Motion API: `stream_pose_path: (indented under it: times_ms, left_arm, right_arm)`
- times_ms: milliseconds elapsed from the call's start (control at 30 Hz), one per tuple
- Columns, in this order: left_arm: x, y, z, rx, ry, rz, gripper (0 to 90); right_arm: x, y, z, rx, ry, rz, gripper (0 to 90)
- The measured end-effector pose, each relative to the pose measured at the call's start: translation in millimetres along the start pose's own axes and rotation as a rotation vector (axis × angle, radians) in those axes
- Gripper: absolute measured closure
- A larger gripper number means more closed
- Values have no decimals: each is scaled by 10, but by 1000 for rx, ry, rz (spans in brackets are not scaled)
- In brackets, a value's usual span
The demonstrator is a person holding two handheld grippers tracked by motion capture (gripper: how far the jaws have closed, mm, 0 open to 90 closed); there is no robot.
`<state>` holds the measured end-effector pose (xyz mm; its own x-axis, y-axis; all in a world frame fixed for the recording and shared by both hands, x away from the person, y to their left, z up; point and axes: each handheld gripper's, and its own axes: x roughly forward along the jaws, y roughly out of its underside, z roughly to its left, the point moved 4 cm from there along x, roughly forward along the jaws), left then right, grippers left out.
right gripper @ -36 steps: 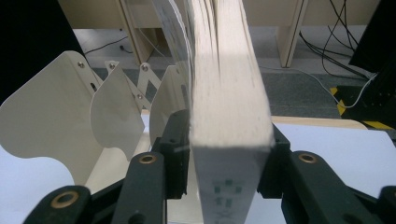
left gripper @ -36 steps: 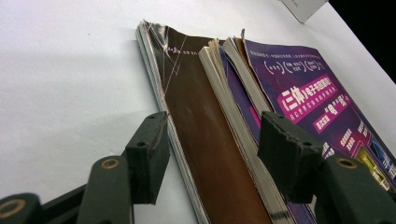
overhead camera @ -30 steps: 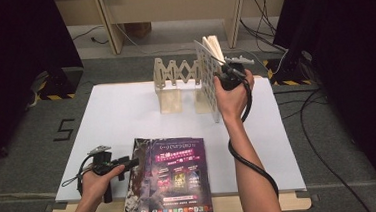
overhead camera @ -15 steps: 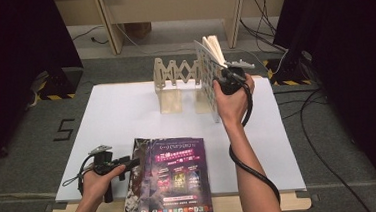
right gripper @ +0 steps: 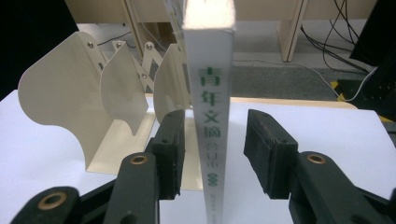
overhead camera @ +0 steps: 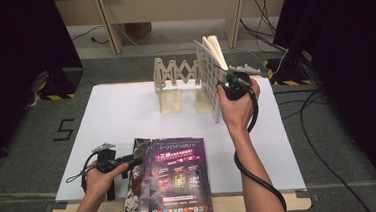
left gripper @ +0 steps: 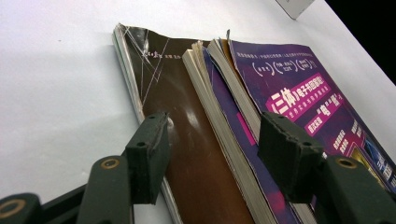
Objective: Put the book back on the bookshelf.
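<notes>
A white book [overhead camera: 208, 77] stands on edge at the right end of a cream folding book rack [overhead camera: 174, 82], leaning a little. My right gripper [overhead camera: 226, 82] is at its spine [right gripper: 208, 93]. Its jaws have just been opening and the right gripper [right gripper: 212, 144] now straddles the spine with a gap on each side. At the front edge lies a stack of purple magazines [overhead camera: 173, 177]. My left gripper [overhead camera: 130, 162] reaches its left edge. The left gripper [left gripper: 217, 154] is open, with the magazines' spines [left gripper: 219, 116] between its jaws and no pad pressing.
The rack's curved dividers [right gripper: 70, 93] stand left of the book. The white tabletop [overhead camera: 126, 115] lies between rack and magazines. Cables [overhead camera: 324, 151] run over the floor to the right, and wooden table legs [overhead camera: 107, 21] stand beyond the far edge.
The right hand has drawn back a trifle from the standing book, which stays in place at the rack. The left hand and the magazines have not moved.
</notes>
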<state>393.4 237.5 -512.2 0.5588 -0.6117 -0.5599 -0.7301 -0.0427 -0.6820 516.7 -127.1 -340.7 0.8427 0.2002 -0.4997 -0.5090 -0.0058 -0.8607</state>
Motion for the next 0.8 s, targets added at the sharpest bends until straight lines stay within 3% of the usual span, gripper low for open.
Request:
stream_pose_path:
  times_ms: [567,800]
  left_arm:
    - [40,-8,1,-8,-2,3,425]
    - [28,0,-3,-12,-12,-6,426]
  right_arm:
    - [-204,245,-98,-7,-42,52,571]
    - [-257,456,-174,0,-62,106,566]
